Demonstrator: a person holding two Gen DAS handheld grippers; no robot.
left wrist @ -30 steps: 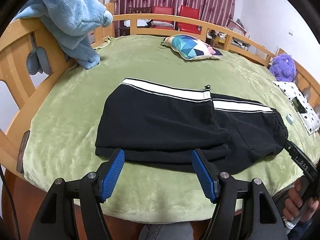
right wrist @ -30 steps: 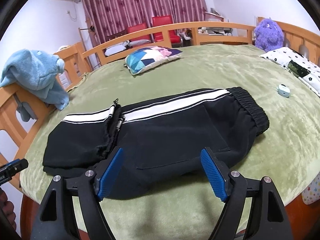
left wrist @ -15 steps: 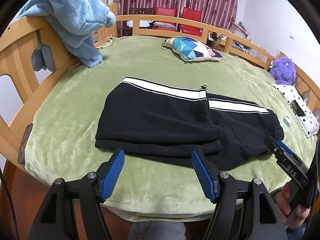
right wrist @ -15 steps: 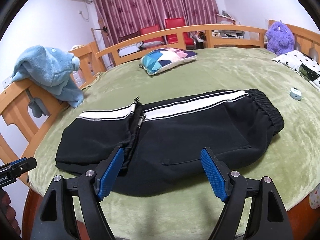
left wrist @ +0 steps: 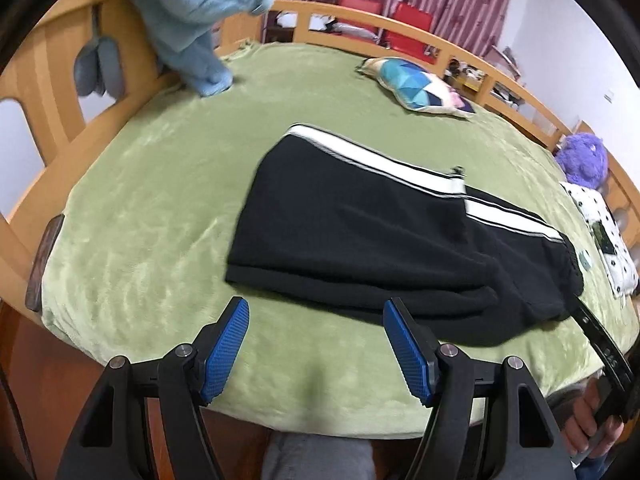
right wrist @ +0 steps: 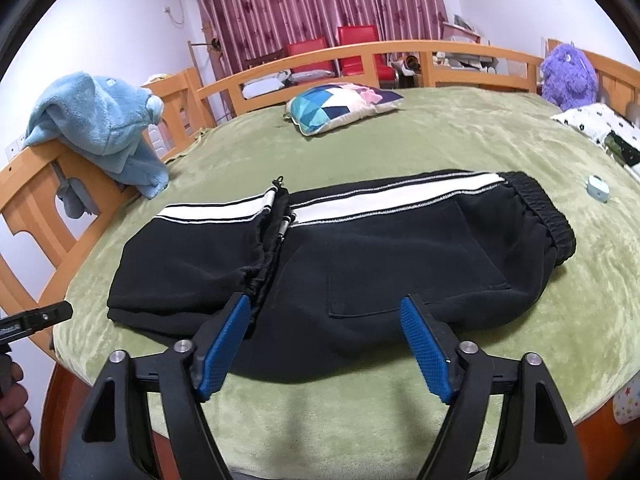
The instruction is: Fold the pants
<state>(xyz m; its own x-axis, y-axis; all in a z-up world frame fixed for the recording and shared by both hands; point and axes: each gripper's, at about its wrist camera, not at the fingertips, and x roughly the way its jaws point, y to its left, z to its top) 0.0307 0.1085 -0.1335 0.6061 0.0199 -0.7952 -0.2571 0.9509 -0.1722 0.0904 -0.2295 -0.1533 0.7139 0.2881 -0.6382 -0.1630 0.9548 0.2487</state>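
Observation:
Black pants (left wrist: 360, 232) with a white side stripe lie folded on the green blanket (left wrist: 152, 208); the leg ends are laid over the thigh part and the elastic waistband (right wrist: 540, 212) is at the right. My left gripper (left wrist: 316, 324) is open and empty, just in front of the pants' near left edge. My right gripper (right wrist: 326, 320) is open and empty over the pants' near edge by the pocket. The right gripper also shows in the left wrist view (left wrist: 596, 336), held by a hand.
A wooden rail (right wrist: 400, 50) rings the bed. A light blue plush garment (right wrist: 100, 124) hangs on the left rail. A patterned pillow (right wrist: 340, 104), a purple plush toy (right wrist: 568, 76), a dotted cloth (right wrist: 600, 124) and a small pale case (right wrist: 598, 188) lie further back.
Both grippers stay open and empty. The left gripper has shifted left and turned, so the pants sit further right in its view. The right gripper has come slightly nearer the pants.

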